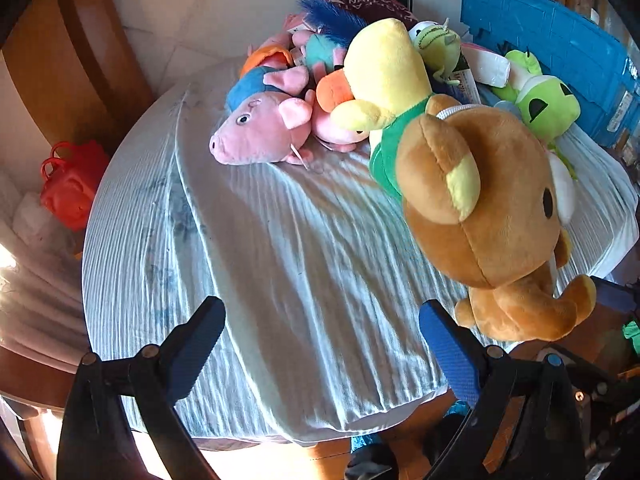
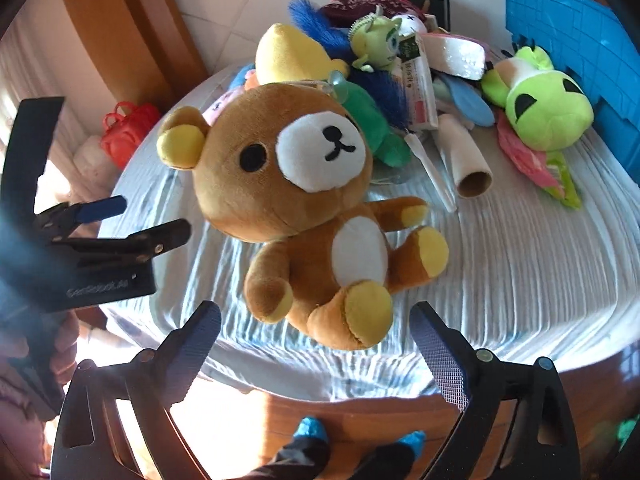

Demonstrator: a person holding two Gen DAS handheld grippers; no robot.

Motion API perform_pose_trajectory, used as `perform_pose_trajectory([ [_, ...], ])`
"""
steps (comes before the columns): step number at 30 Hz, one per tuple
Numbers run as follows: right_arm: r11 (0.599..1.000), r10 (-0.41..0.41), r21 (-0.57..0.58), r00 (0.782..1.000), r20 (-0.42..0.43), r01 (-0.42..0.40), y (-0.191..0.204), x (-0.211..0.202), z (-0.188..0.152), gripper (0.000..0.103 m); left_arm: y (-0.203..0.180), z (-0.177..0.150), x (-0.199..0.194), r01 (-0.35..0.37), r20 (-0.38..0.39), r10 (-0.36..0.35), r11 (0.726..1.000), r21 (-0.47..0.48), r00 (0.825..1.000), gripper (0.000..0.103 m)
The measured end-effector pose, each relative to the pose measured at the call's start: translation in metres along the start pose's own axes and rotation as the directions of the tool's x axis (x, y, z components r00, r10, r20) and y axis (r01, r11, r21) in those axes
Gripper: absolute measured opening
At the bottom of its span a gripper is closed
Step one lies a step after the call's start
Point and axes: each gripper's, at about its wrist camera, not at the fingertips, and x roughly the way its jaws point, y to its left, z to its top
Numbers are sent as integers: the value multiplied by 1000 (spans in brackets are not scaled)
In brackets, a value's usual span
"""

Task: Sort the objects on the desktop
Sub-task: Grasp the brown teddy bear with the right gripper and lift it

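Observation:
A brown plush bear (image 2: 316, 216) sits on the pale blue striped tablecloth (image 2: 520, 272), just ahead of my open, empty right gripper (image 2: 316, 340). The bear also shows at the right of the left wrist view (image 1: 492, 216). My left gripper (image 1: 324, 332) is open and empty over bare cloth (image 1: 280, 248), left of the bear; it appears at the left of the right wrist view (image 2: 156, 220). Behind the bear lies a pile of toys: a pink pig (image 1: 260, 128), a yellow duck (image 1: 384, 76), a green frog (image 2: 544, 112) and a cardboard tube (image 2: 468, 164).
A blue plastic crate (image 2: 580, 60) stands at the table's back right. A red toy bag (image 1: 72, 184) lies on the floor at the left, below a wooden chair (image 1: 80, 60). The table's front edge is close to both grippers.

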Motion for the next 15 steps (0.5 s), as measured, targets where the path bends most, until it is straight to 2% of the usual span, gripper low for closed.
perform_pose_trajectory([
  [1,1000,-13,14,1000,-22,13,0,6,-2,92,1,-3,-3,18,4,-18,1000,-1,1000,100],
  [2,1000,-9,22,999,-52,10,-1,14,-3,85,2,-4,-8,31,14,-31,1000,3,999,100],
  [4,998,-60,13,993,-98,61,-3,33,-8,59,1,-1,-22,60,44,-61,998,21,997,100],
  [6,995,-97,-17,992,-85,96,-3,36,-8,37,-3,10,-39,85,95,-89,995,46,992,100],
  [9,969,-231,-94,973,-12,229,-1,19,-3,35,-18,36,-58,136,168,-148,988,79,975,100],
  [11,947,-295,-128,955,24,296,-9,10,0,32,-32,55,-53,154,181,-169,983,96,969,100],
  [12,924,-348,-157,937,42,350,-13,8,1,27,-39,64,-46,159,174,-175,982,101,969,100],
  [13,907,-380,-176,924,54,383,-17,6,2,26,-48,70,-36,155,151,-171,981,114,974,100],
  [14,909,-380,-166,924,53,383,-24,3,3,26,-56,74,-24,141,111,-156,981,131,982,100],
  [15,924,-356,-134,934,42,358,-34,0,5,26,-63,72,-14,142,76,-154,980,141,985,100],
])
